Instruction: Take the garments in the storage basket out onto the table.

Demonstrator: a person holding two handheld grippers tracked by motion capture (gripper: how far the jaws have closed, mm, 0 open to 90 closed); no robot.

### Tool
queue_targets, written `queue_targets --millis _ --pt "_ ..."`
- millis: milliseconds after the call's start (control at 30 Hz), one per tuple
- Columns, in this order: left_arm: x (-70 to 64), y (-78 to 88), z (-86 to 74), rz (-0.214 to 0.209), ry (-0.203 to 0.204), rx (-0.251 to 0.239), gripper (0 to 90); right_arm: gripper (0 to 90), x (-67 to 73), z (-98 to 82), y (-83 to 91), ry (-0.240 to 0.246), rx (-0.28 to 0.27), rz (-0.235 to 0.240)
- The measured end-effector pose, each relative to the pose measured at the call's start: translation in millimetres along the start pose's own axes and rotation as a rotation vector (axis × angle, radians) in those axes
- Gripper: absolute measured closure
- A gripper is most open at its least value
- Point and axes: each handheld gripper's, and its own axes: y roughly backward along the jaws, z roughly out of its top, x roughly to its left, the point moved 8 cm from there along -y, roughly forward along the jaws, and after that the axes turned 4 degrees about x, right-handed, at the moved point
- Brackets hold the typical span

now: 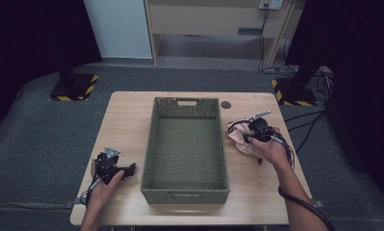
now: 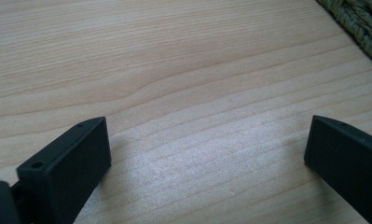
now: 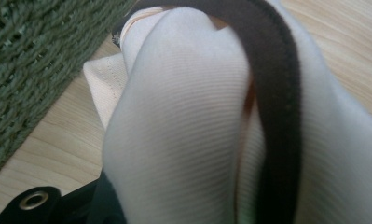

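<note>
High view: right gripper (image 1: 249,132) is clamping the pale garment (image 1: 241,140) at basket's (image 1: 185,190) 3 o'clock for loading; left gripper (image 1: 132,169) is idling wide.

Both grippers black: left gripper (image 1: 130,169) has blocky matte jaws with small screw holes, grey triangular top plate; right gripper (image 1: 247,131) trails black cable. Forearms bare.

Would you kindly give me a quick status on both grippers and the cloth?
Left gripper open, idle on bare table. Right gripper shut on pale cloth with dark trim, right of the green basket. Nothing in the way.
</note>
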Motion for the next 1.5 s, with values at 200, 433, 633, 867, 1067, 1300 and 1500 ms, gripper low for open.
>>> queue_targets --millis 200,433,633,867,1067,1300,1500 --pt "0.0 0.0 0.0 0.000 0.000 0.000 0.0 54.5 1.7 -4.3 -6.7 0.001 0.015 0.004" --pt "0.0 0.0 0.0 0.000 0.000 0.000 0.0 54.0 0.8 -8.8 -12.6 -0.012 0.025 0.008" --pt "0.0 0.0 0.0 0.000 0.000 0.000 0.0 52.2 -1.3 -11.6 -18.6 -0.039 0.031 0.010" --pt "0.0 0.0 0.0 0.000 0.000 0.000 0.0 39.1 -1.1 -12.4 -22.3 -0.056 0.031 0.002" --pt "0.0 0.0 0.0 0.000 0.000 0.000 0.0 18.1 -2.5 -11.8 -16.8 -0.090 0.021 0.030" --pt "0.0 0.0 0.0 0.000 0.000 0.000 0.0 5.1 -7.5 -12.0 -3.2 -0.122 0.004 0.025" --pt "0.0 0.0 0.0 0.000 0.000 0.000 0.0 3.5 -6.4 -7.0 18.1 -0.101 -0.069 0.027"
